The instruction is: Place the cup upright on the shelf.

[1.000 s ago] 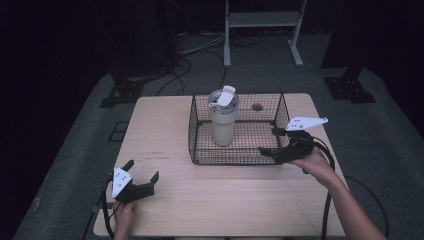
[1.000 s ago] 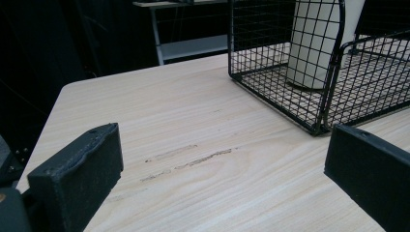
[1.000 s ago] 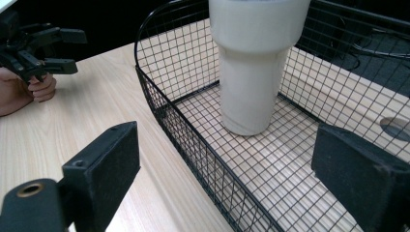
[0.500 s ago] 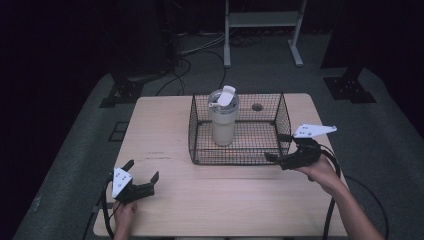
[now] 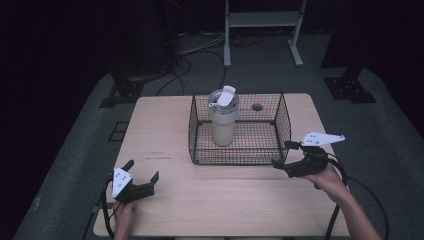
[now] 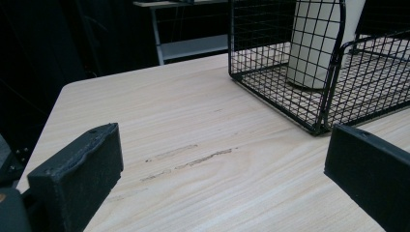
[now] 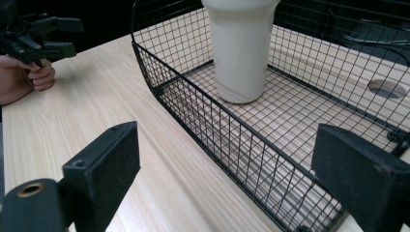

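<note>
Standing upright inside the black wire-mesh basket on the pale wooden worktop, cream lidded tumbler; right claw beside basket's near corner, left claw well apart, both wide open, empty.

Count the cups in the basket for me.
1. A single cup stands upright in the basket, toward its left side. Nothing else shows through the mesh.

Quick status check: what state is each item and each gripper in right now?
Cream plastic tumbler: upright inside the basket, lid on, flip cap raised.
Black wire basket: upright on the table, open-topped.
Left gripper: open, holding nothing, low over the table.
Right gripper: open, holding nothing, at the basket's near right corner.
</note>
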Action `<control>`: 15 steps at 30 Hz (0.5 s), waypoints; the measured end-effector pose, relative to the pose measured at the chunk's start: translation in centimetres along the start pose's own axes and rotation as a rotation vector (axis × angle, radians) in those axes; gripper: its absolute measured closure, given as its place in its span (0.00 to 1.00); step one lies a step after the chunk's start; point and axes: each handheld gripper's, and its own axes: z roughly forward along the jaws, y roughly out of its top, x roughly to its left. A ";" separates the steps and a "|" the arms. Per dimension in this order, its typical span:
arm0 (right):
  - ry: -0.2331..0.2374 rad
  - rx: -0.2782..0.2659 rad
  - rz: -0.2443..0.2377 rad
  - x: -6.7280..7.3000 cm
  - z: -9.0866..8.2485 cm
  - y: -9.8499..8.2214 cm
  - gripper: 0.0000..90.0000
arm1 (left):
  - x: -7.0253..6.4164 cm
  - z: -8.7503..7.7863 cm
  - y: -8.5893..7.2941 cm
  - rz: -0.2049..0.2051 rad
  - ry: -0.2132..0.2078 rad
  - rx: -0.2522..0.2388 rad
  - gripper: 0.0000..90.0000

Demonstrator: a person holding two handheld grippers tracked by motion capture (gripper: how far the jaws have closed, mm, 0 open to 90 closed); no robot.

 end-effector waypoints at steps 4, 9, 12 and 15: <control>-0.006 0.003 0.009 -0.1 -0.2 -0.7 0.10 | 0.0 0.0 0.0 0.000 0.000 0.000 0.00; -0.008 0.003 0.018 0.0 -0.5 -1.5 0.10 | 0.0 0.0 0.0 -0.001 0.000 0.001 0.00; -0.009 0.002 0.026 0.0 -0.6 -1.9 0.10 | 0.0 0.0 0.0 -0.003 0.000 0.003 0.00; -0.010 0.000 0.035 0.0 -0.7 -2.4 0.10 | 0.0 0.0 0.0 -0.002 0.000 0.004 0.00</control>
